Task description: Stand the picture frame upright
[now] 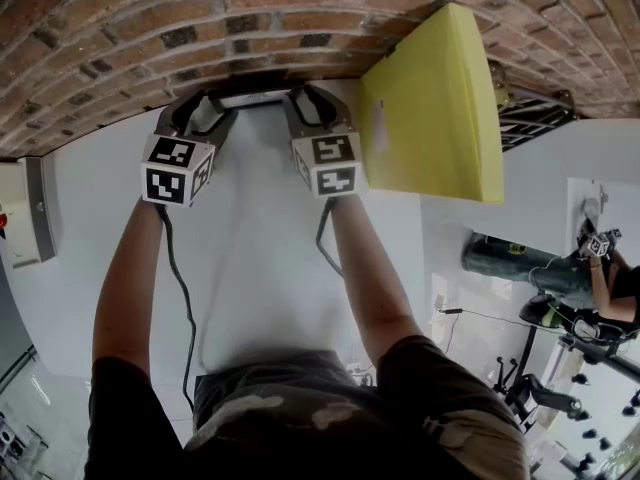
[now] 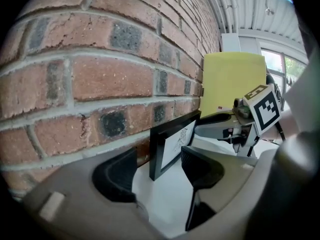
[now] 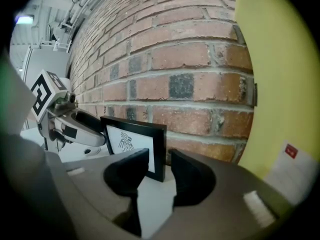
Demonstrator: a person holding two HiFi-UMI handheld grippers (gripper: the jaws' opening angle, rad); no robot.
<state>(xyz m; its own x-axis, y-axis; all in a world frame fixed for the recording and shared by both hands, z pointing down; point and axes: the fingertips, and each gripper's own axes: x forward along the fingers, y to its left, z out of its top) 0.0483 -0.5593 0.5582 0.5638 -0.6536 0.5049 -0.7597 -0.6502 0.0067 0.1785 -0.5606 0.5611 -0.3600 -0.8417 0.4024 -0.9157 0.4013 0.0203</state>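
Observation:
A small black picture frame [image 2: 172, 144] with a white print stands upright on the white table [image 1: 270, 268], its back against the brick wall [image 1: 150, 28]. My left gripper [image 2: 160, 176] is open at the frame's left end, and its pads do not touch the frame. My right gripper [image 3: 159, 176] is open around the frame's [image 3: 132, 141] right end, with a gap showing beside the edge. In the head view both grippers, left [image 1: 205, 118] and right [image 1: 315, 118], point at the wall side by side. The frame between them is hard to make out there.
A large yellow board [image 1: 435, 108] leans on the wall just right of my right gripper. A grey box [image 1: 30, 213] is fixed at the far left. Beyond the table's right edge another person [image 1: 600, 268] works among stands and cables.

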